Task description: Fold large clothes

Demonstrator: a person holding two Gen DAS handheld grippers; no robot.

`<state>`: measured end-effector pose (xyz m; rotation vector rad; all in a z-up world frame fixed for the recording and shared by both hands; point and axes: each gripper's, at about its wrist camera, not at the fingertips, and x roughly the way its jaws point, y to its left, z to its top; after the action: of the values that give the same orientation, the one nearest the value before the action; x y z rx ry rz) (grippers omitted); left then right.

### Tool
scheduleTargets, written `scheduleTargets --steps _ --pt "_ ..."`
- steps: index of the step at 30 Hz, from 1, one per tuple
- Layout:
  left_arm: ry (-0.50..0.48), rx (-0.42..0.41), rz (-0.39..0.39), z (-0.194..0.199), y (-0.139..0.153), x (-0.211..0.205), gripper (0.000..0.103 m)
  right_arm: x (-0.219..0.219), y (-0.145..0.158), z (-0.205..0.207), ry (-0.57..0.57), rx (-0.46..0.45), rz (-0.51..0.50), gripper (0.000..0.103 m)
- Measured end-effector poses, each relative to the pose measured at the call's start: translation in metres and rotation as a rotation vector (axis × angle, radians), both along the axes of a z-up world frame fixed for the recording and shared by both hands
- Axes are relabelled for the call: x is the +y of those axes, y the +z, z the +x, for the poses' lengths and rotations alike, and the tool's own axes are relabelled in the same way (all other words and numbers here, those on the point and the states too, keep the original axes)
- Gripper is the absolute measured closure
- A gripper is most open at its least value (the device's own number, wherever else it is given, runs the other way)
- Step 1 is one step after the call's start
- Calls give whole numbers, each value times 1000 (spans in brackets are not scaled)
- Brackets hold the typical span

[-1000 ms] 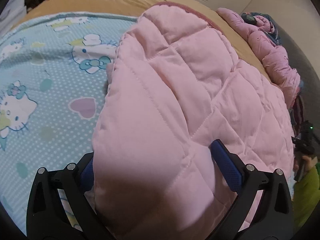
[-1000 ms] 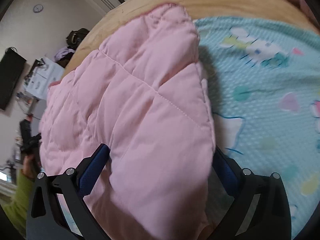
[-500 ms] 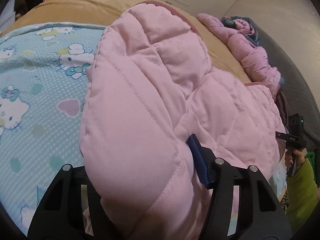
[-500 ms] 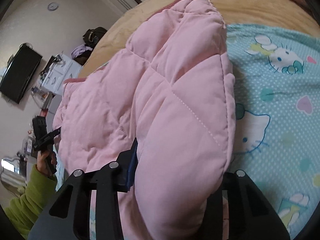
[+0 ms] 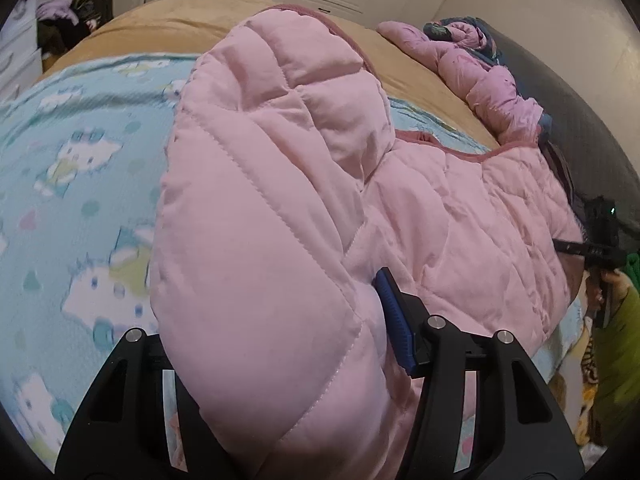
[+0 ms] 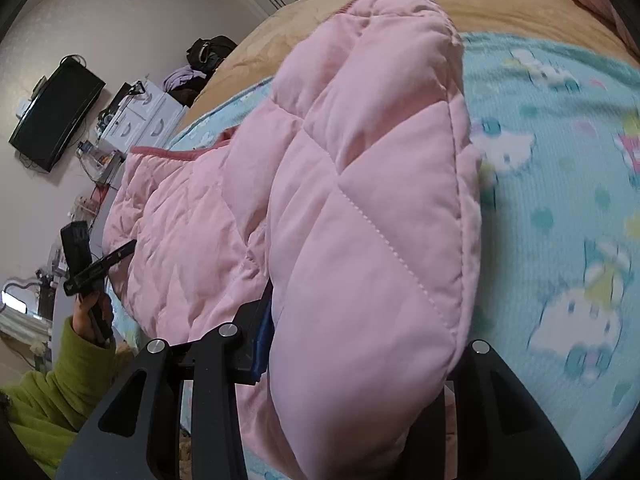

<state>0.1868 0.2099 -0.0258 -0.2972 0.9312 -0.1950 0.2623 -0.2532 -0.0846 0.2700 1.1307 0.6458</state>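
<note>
A large pink quilted garment [image 5: 280, 184] lies on a bed, and its near edge is lifted and doubled over the flat part. My left gripper [image 5: 276, 344] is shut on that padded edge; one blue pad [image 5: 394, 320] shows on the right, the other is hidden under fabric. My right gripper [image 6: 360, 344] is shut on the same pink garment [image 6: 360, 200] at its other corner, with only the left blue pad [image 6: 264, 332] in sight. Each gripper appears in the other's view, far off at the garment's side.
A light blue cartoon-cat blanket [image 5: 80, 168] covers the bed over a tan blanket [image 5: 160, 32]. More pink clothes [image 5: 480, 76] are heaped at the far right. A dark headboard [image 5: 580, 120] stands beyond them. Drawers [image 6: 136, 120] and a wall TV [image 6: 56, 116] stand off the bed.
Both grippers have closed from wide open onto the padded edge. They have lifted it and carried it over the flat part, so more of the garment's far half shows.
</note>
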Motion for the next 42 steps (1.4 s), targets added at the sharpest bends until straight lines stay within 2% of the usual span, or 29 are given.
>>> scheduleTargets --steps 2,5,10,12,13,16,20,22,25,27,31,42 --pt "12 -4 6 -6 -3 2 54 2 -7 -1 -36 5 -15 63" --pt "33 -5 29 -4 -4 -3 54 12 -10 0 -82 -13 -91 56" --pt "63 13 35 4 -4 -6 49 20 -12 -7 -143 -67 -219 32" --pt "67 19 47 2 -6 -5 47 24 -8 -13 -152 -84 -235 29" --pt "73 21 50 2 -5 -7 44 27 -5 -16 -159 -97 -256 23" --pt "98 24 73 -1 -1 -7 35 25 7 -27 -176 -136 -321 19" --pt "144 -12 111 -14 17 -7 25 10 33 -54 -209 -216 -296 14" --pt "149 -42 141 -21 29 -11 15 12 47 -66 -216 -262 -301 8" --pt "155 -73 161 -32 46 -15 9 11 69 -86 -223 -334 -283 6" --pt "170 -90 187 -39 55 -17 9 14 82 -96 -230 -376 -273 5" --pt "177 -146 182 -53 75 -23 9 19 110 -120 -219 -449 -246 4" --pt "203 -245 171 -91 119 -40 9 38 139 -164 -174 -508 -217 4"
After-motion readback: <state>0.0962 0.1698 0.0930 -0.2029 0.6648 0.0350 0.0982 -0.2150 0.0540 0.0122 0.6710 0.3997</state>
